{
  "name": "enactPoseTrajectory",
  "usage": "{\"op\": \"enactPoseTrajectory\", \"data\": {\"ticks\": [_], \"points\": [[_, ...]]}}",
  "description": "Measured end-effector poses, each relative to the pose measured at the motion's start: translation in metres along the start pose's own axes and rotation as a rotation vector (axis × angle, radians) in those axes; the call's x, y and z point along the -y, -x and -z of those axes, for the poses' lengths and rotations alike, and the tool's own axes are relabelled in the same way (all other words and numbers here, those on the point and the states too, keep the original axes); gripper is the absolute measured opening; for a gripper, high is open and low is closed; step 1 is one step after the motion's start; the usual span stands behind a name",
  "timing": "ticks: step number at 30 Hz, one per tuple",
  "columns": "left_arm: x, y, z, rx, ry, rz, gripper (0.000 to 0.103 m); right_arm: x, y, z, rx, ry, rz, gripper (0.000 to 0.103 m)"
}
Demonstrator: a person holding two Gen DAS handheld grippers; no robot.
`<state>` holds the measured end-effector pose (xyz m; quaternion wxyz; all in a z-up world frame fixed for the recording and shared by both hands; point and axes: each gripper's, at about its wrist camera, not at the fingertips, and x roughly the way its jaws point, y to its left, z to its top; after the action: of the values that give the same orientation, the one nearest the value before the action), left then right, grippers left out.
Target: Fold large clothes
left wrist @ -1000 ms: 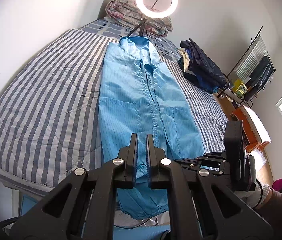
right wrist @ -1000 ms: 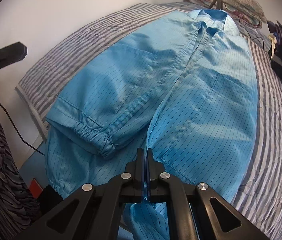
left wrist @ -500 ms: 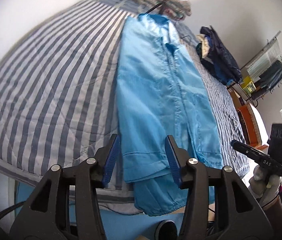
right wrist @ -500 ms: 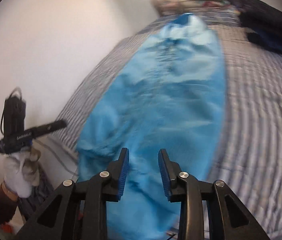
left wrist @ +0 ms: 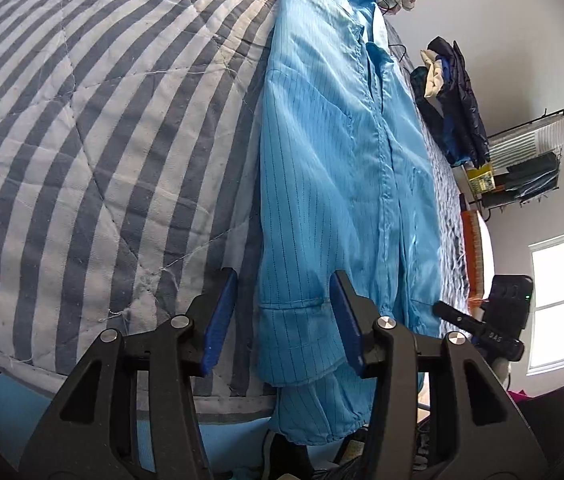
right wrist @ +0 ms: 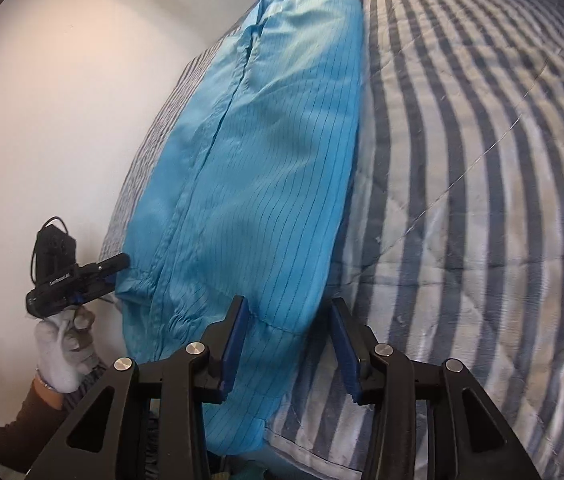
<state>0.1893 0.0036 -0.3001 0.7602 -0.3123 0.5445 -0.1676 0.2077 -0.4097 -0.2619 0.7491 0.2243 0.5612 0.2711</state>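
At the bed's [left wrist: 81,160] foot both grippers hang half spread, empty — right gripper [right wrist: 288,340] opening; coat [left wrist: 342,160] hem lies at twelve o'clock between left gripper's [left wrist: 282,320] fingers.

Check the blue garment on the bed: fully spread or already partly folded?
Partly folded. The blue garment lies as a narrow strip on the striped quilt, both sleeves turned inward over the front; its lower end hangs off the bed edge.

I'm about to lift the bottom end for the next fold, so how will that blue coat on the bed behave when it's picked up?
The blue coat looks thin and wrinkled, so it will probably sag between the two grip points. Its sheen suggests slippery cloth that may slide out of the fingers. The end hanging off the striped quilt will likely swing as it rises.
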Motion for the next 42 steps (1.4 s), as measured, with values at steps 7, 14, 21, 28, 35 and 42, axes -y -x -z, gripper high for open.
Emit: {"op": "enactPoseTrajectory", "data": {"ticks": [7, 14, 21, 28, 35, 42], "points": [[0.0, -0.014, 0.002, -0.067, 0.005, 0.062, 0.012, 0.001, -0.013, -0.001, -0.037, -0.039, -0.126, 0.031], [0.016, -0.01, 0.003, -0.036, -0.032, 0.076, 0.002, -0.013, -0.021, -0.007, -0.027, -0.005, -0.126, 0.003], [0.014, 0.015, 0.023, -0.041, -0.037, 0.094, 0.002, -0.02, -0.013, 0.015, -0.036, -0.017, -0.148, 0.0], [0.013, 0.029, 0.052, -0.064, -0.058, 0.105, 0.001, -0.017, -0.031, 0.036, -0.095, -0.03, -0.16, 0.0], [0.029, 0.037, 0.031, -0.033, -0.067, 0.172, 0.001, -0.021, -0.023, -0.002, -0.013, -0.009, -0.242, 0.0], [0.064, 0.055, -0.019, 0.058, -0.127, 0.221, 0.001, -0.038, -0.002, -0.047, 0.108, 0.029, -0.29, 0.0]]}}
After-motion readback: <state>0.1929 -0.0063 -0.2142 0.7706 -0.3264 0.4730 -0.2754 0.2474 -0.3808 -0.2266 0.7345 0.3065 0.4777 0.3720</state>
